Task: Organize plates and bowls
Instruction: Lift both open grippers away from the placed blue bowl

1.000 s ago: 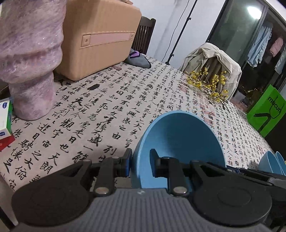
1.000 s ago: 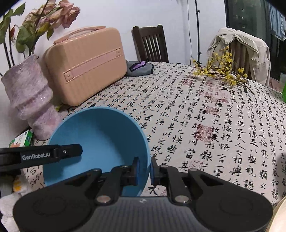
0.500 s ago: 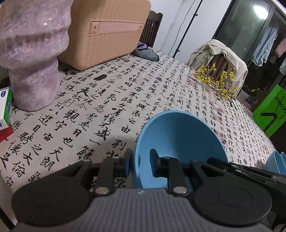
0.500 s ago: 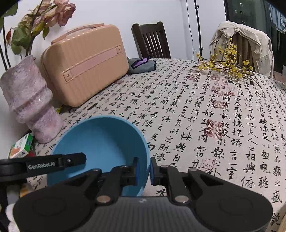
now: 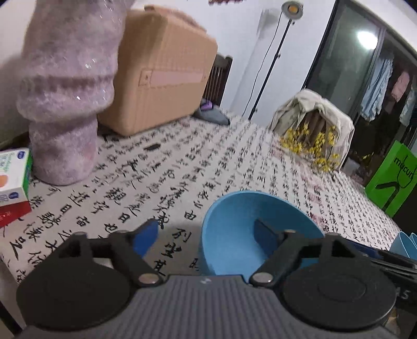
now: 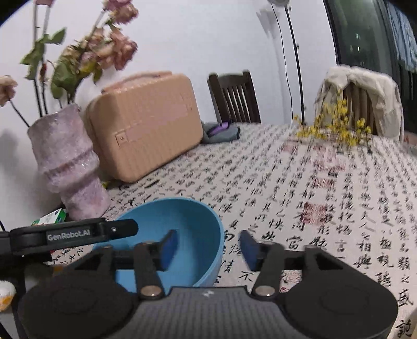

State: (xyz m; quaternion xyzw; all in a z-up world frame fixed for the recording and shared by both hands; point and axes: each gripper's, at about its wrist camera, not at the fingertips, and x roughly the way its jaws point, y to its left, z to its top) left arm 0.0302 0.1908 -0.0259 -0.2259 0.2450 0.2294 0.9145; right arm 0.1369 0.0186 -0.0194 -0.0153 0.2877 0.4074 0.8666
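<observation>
White wall (image 6: 182, 39) behind. Table covered by calligraphy-print cloth (image 6: 325, 198). Dark wooden chair (image 6: 234, 96) at far edge, second chair draped with beige jacket (image 6: 365, 96). Black light stand (image 5: 271, 65) against wall, lamp head (image 5: 292, 7) on top. Dark glass door (image 5: 346, 60) at right, ceiling light reflected in it, clothes hanging (image 5: 378, 86) beyond. Green bag (image 5: 391, 180) past table edge.

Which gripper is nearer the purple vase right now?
Left. The left gripper, jaws opening astride the blue bowl's rim, is on the bowl's side toward the purple vase. The right gripper, also opening, straddles the far rim.
</observation>
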